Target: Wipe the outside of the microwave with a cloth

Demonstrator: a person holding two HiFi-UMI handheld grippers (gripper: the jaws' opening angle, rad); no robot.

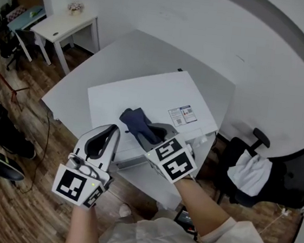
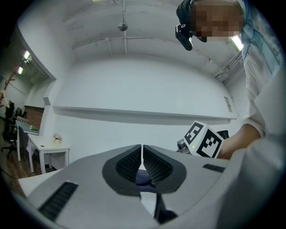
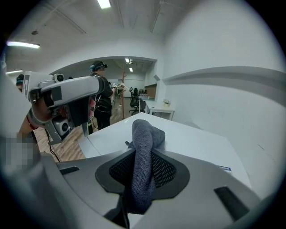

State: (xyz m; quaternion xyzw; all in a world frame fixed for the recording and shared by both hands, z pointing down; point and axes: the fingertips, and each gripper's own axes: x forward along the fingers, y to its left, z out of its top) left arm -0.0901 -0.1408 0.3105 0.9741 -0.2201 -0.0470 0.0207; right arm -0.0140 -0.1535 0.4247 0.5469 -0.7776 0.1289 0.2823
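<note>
Fig. Positions taken from the microwave point(image 1: 160, 94).
It stands on a table point(image 1: 127, 47). The cloth point(image 1: 137, 120) lies at its top's front edge, within the right gripper point(image 1: 142, 131); left gripper point(image 1: 111, 132) front-left; chair point(image 1: 255, 173) right; desk point(image 1: 62, 25) behind-left.

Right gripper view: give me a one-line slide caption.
Right gripper grips a dark cloth over the white microwave, left gripper alongside.
</note>
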